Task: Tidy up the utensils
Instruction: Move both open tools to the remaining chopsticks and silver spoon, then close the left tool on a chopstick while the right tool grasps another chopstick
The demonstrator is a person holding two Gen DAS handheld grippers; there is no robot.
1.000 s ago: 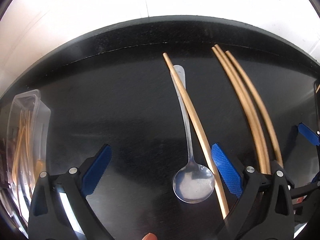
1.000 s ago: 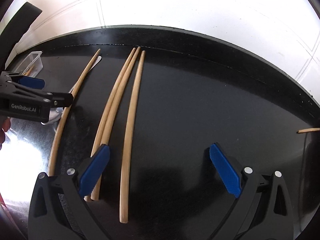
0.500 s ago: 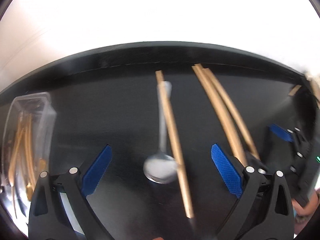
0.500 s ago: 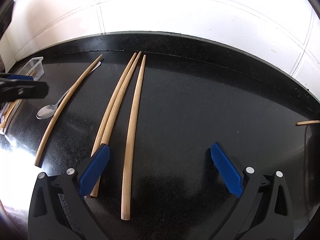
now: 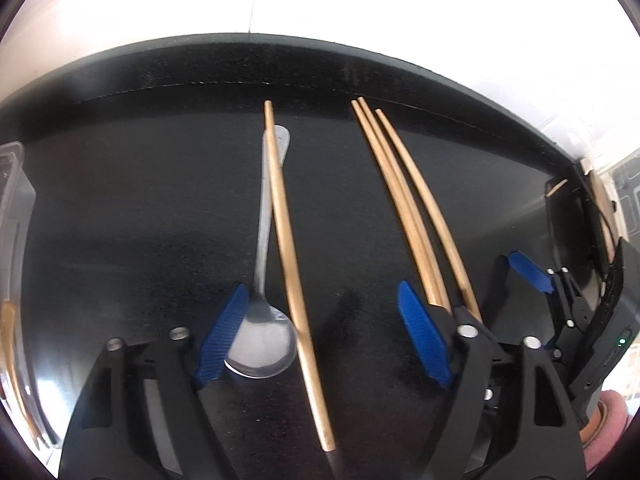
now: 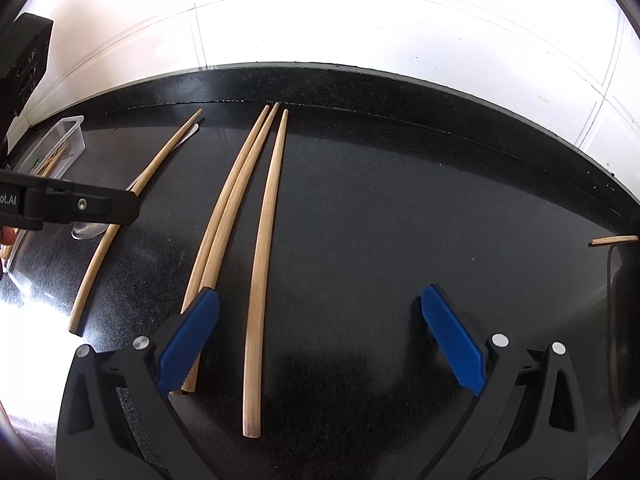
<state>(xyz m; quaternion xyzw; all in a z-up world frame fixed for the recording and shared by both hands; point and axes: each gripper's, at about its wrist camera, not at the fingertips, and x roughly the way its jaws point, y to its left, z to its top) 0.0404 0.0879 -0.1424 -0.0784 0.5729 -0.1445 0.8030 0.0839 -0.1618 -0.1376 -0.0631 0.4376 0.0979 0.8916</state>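
A silver spoon (image 5: 262, 346) lies on the black counter (image 5: 140, 208), bowl nearest me, and a single wooden chopstick (image 5: 286, 248) crosses over its handle. My left gripper (image 5: 322, 336) hangs over them with its jaws closing. The spoon bowl and the chopstick lie between the blue pads, and the left pad sits at the bowl's edge without a grip. Three more chopsticks (image 5: 404, 204) lie to the right. My right gripper (image 6: 320, 344) stands open over these, with one chopstick (image 6: 264, 264) between its fingers and a pair (image 6: 224, 232) under its left finger.
A clear plastic container (image 5: 16, 240) holding gold-coloured utensils stands at the counter's left end, also seen as the container (image 6: 60, 140) in the right wrist view. One chopstick end (image 6: 612, 240) pokes in at the far right. A white tiled wall (image 6: 360, 32) backs the counter.
The left gripper's jaws have narrowed and it has shifted, so the spoon bowl now sits against its left pad. The right gripper has stayed where it was, still open.
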